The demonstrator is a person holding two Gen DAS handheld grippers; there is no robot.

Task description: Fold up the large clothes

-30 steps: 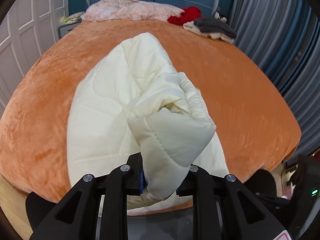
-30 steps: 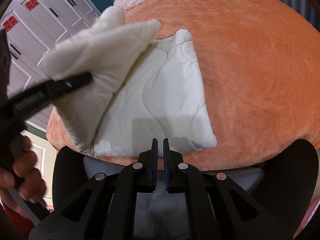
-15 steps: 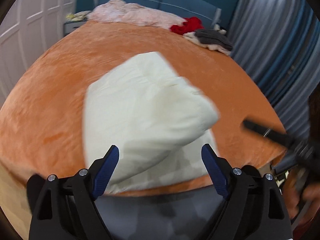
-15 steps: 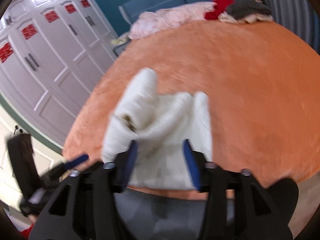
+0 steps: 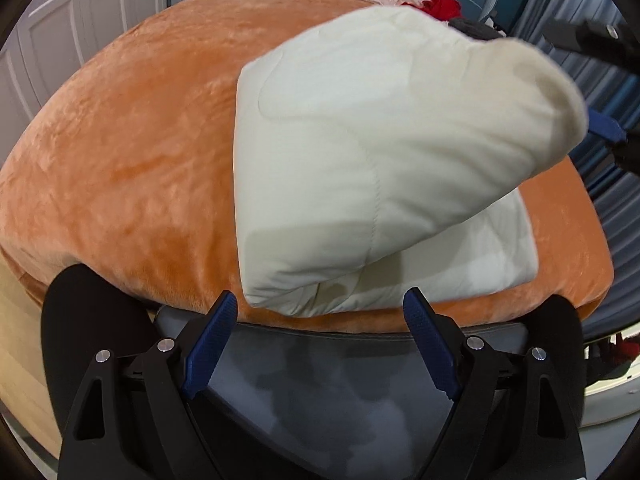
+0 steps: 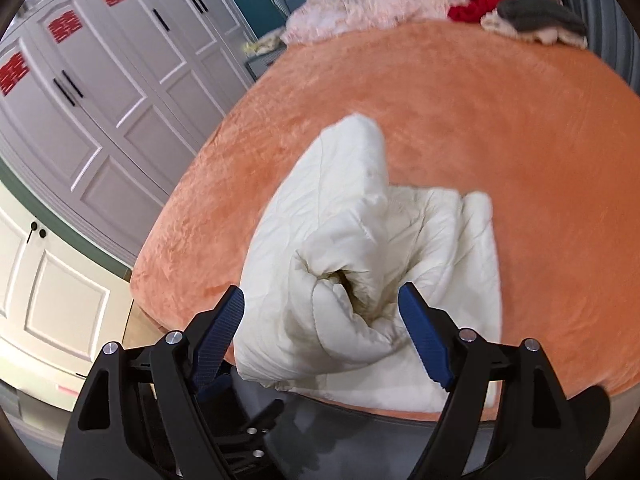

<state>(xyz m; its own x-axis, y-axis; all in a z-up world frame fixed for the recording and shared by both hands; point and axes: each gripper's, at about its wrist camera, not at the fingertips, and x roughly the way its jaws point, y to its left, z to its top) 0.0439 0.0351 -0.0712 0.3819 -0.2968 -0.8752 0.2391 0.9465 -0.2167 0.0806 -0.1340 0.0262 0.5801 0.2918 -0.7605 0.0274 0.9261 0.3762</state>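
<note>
garment (image 6: 360, 264) | bunched, long axis toward headboard | both grippers spread, empty

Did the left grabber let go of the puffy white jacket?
Yes. The left gripper was clamped on the white jacket a second ago; now its jaws stand wide apart, pulled back off the orange bed past its near edge.

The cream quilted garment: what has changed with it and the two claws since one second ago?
The left claw let go of the cream quilted garment; its jaws were shut on a bunched fold and now stand wide open. The right claw, shut and empty before, has opened around the bunched end. The garment remains at the near edge of the orange bed; the clothes pile by the headboard is unchanged.
</note>
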